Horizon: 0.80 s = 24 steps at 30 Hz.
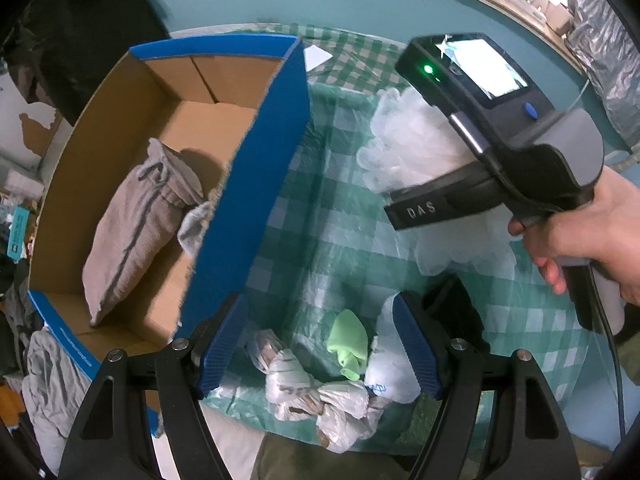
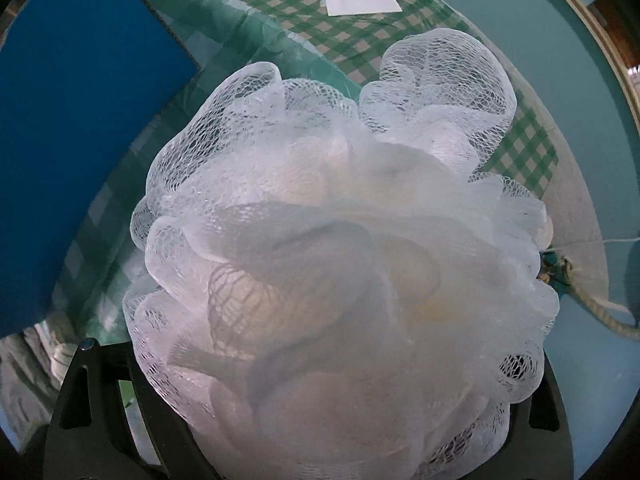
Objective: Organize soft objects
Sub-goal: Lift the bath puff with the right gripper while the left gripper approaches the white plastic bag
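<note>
Because the task is to gather soft items, the open cardboard box (image 1: 168, 168) with blue outer walls sits at about 10 o'clock in the left wrist view, mouth up, ready to receive. One grey drawstring pouch (image 1: 136, 224) already lies inside on the box floor, leaning toward the near-right wall.

Right gripper (image 2: 320, 420): points down over the white mesh bath pouf (image 2: 340, 240), which fills the right wrist view from centre to 6 o'clock. The fingers are hidden behind the mesh, only the black frame shows at 7 and 5 o'clock. Jaws read as fully spread, with the pouf bulging between them. Whether the pads press on it cannot be told. Judgement: wide spread suits a bulky, springy item, so this looks like an approach to grasp. In the left wrist view the same pouf (image 1: 404, 140) sits at 2 o'clock on the green checked tablecloth (image 1: 320, 220), under the right tool, held by a hand (image 1: 580, 240).

Left gripper (image 1: 320, 352): blue pads spread fairly wide, holding nothing. It hovers above knotted plastic bags (image 1: 320, 396) and a small lime-green cloth (image 1: 348, 344) at 6 o'clock. Probably waiting its turn.

A white card (image 2: 362, 2) lies at 12 o'clock, apart from the rest.
</note>
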Tool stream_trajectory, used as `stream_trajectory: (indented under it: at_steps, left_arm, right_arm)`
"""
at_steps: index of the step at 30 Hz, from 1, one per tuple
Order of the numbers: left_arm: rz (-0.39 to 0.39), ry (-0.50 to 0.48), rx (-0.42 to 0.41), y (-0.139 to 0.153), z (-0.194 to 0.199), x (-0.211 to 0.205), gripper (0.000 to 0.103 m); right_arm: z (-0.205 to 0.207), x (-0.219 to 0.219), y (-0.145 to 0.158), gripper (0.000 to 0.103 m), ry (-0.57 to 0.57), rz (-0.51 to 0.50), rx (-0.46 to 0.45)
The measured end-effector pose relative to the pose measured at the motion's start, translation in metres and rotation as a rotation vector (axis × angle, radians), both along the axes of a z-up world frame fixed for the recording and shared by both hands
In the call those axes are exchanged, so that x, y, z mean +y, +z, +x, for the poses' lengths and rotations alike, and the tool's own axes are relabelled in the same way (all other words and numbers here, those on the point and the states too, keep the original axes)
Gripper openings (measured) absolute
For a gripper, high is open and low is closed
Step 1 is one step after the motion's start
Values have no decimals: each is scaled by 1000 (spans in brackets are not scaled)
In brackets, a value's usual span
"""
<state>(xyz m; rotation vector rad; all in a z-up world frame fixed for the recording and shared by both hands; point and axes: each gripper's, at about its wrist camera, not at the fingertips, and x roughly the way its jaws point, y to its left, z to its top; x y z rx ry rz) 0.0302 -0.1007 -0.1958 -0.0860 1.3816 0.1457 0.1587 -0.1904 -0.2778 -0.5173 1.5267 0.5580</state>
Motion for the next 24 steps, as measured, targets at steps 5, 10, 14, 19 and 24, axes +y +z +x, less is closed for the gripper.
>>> stream_trajectory:
  at_steps: [5, 10, 14, 19, 24]
  left_arm:
    - [-5, -58, 17, -3, -3, -18, 77]
    - [-15, -76, 39, -9, -9, -25, 77]
    - [-67, -66, 46, -10, -13, -27, 77]
    - [-96, -106, 66, -16, -16, -39, 77]
    - [-120, -107, 91, -28, -19, -46, 77]
  right_arm:
    - [-6, -10, 10, 72, -15, 32, -27]
    - [-10, -26, 22, 61, -40, 82, -53]
    - [-22, -33, 33, 57, -26, 103, -96]
    - [-28, -45, 46, 56, -56, 130, -121]
    - [-29, -66, 60, 56, -119, 156, -130]
